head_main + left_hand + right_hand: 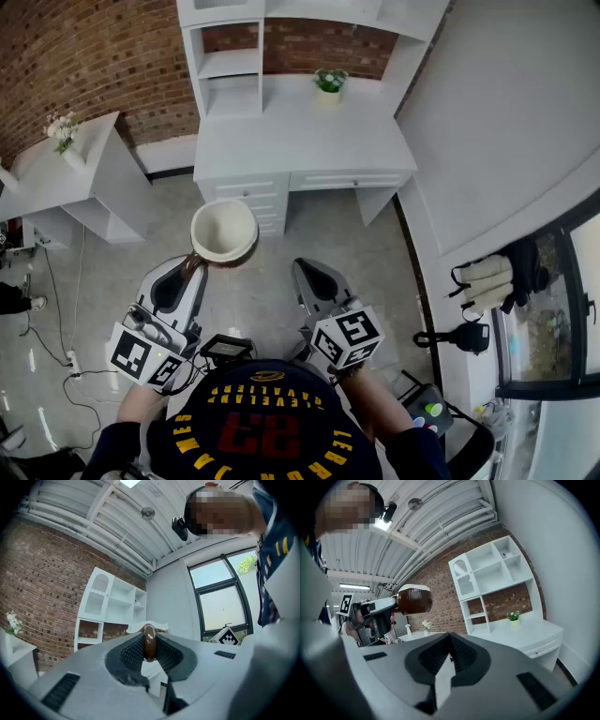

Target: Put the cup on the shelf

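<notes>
Up at 12 o'clock from the person's chest, the left gripper [192,266] is clamped on the brown handle [149,642] of a brown, cream-lined cup [224,232]. It holds the cup over the grey floor [253,300], well short of the white shelf unit [231,66]. At its 3 o'clock, the right gripper [305,272] has its jaws pressed together on nothing.

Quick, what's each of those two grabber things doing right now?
Left gripper: closed on the cup, by its handle.
Right gripper: closed, holding nothing.
</notes>
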